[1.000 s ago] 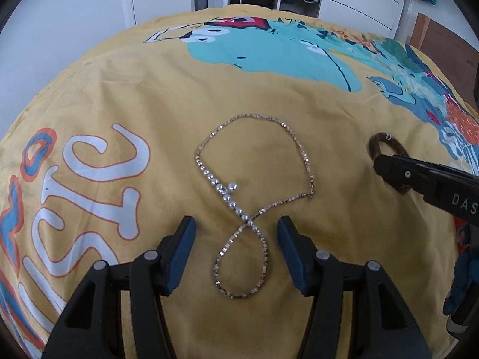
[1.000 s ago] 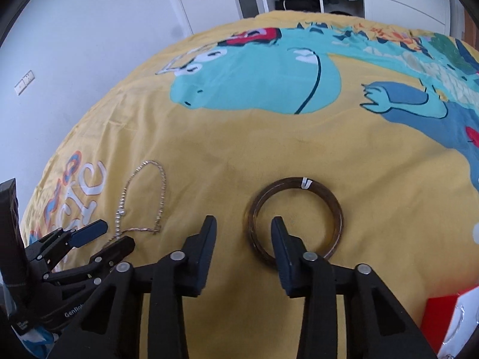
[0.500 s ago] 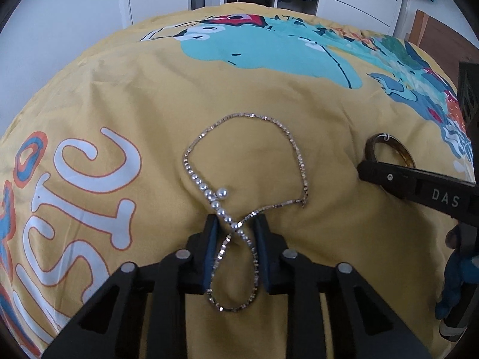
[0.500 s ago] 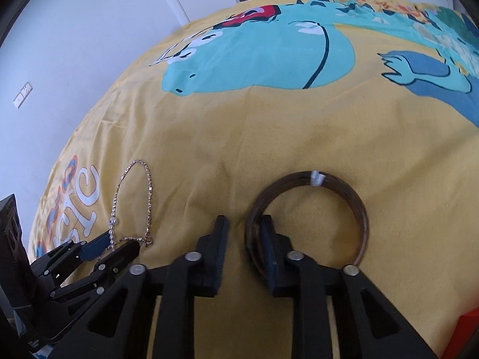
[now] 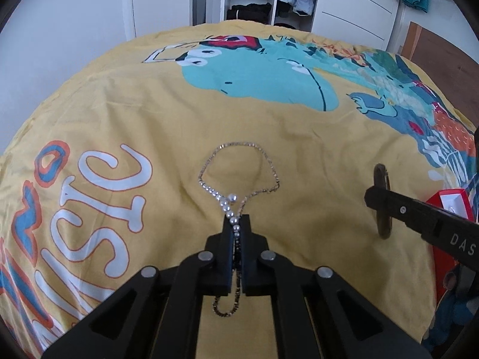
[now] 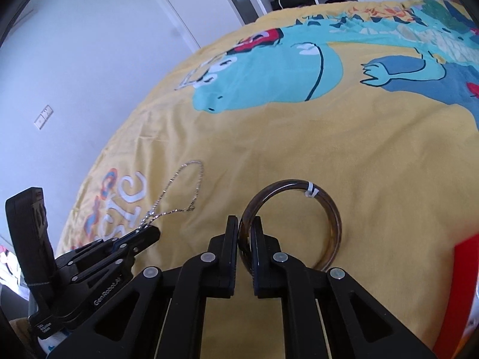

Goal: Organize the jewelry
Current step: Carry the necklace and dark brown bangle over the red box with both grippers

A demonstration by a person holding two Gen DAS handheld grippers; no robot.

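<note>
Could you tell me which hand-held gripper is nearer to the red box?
Right. The right hand-held gripper holds the bangle beside the red box; the left grips the necklace, farther away.

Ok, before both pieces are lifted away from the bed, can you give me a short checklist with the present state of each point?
1. Left hand-held gripper shut on necklace: ok.
2. Right hand-held gripper shut on bangle: ok.
3. Necklace free of bedspread: not ok, far loop lies on it.
4. Bangle clear of bedspread: cannot tell.
5. Necklace and bangle apart, not tangled: ok.
6. Red box ready to receive jewelry: cannot tell.
</note>
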